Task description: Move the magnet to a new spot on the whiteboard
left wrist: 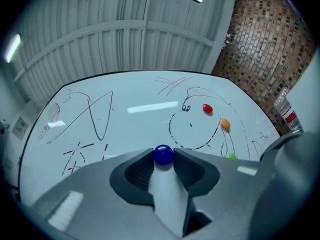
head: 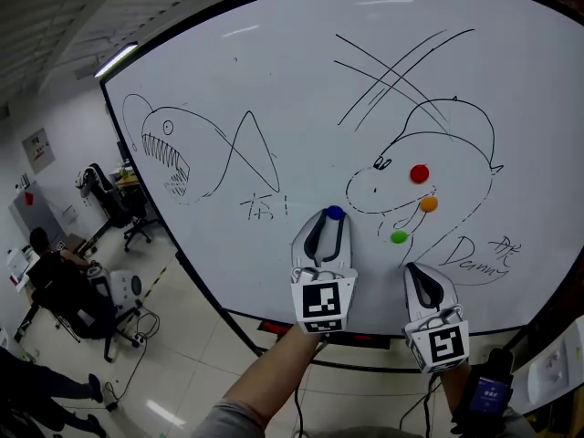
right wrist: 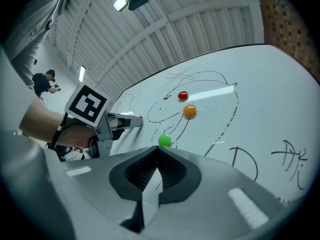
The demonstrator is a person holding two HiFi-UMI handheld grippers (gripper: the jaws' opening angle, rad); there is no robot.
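Blue magnet [left wrist: 163, 154] pinched in left tongs [head: 333, 217] at scribbled whiteboard [head: 274, 80]; right tongs [right wrist: 159, 149] closed, empty.

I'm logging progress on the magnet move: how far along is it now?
Done: the left gripper is shut on the blue magnet. In hand: the magnet sits pinched at the jaw tips, close to the whiteboard; touching or lifted, I cannot tell. Left: set it at a new spot and release. The right gripper is shut, empty.

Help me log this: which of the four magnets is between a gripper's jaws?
The blue magnet, in the left gripper; the red magnet, orange magnet and green magnet sit free on the whiteboard.
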